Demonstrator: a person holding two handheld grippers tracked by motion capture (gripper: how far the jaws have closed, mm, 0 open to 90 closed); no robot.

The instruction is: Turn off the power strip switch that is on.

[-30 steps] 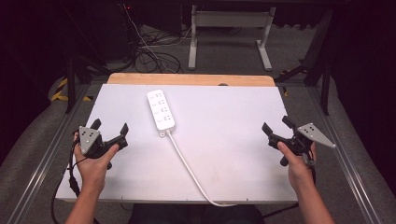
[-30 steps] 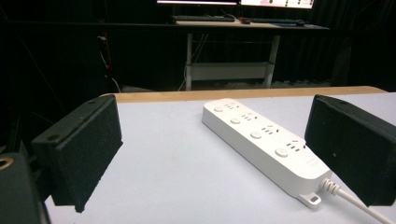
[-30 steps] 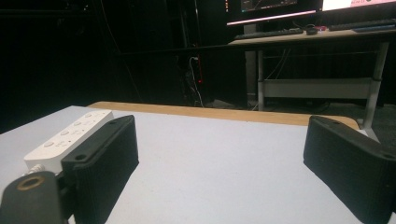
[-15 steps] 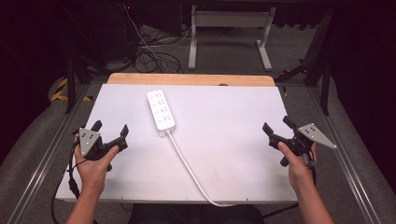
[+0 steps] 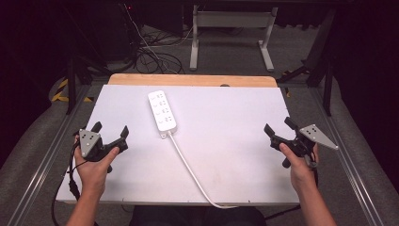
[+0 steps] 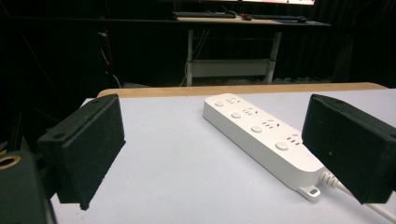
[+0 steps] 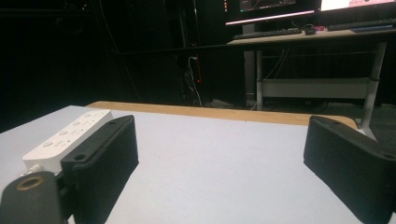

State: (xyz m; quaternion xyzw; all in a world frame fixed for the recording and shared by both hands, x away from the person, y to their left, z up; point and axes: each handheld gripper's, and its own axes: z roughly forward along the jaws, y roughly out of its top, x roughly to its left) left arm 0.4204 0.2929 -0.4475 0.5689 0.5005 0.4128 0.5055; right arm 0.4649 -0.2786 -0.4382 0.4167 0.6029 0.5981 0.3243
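Looks like a lab / recording rig w/ dark surroundings. White worktop (image 5: 235, 155) w/ wood back edge, metal rails (image 5: 42, 165) alongside, grey carpet, loose cables (image 5: 150, 56) on floor. Behind: sit-stand desk (image 7: 299, 39) w/ lit monitors (image 7: 275, 7) & keyboard (image 7: 266, 33).

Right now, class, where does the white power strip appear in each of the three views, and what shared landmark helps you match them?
High view: power strip left of centre, toward the table's far edge.
Left gripper view: right of centre, running behind the right jaw.
Right gripper view: far left, partly behind the left jaw.
Shared landmark: the table's wooden far edge.
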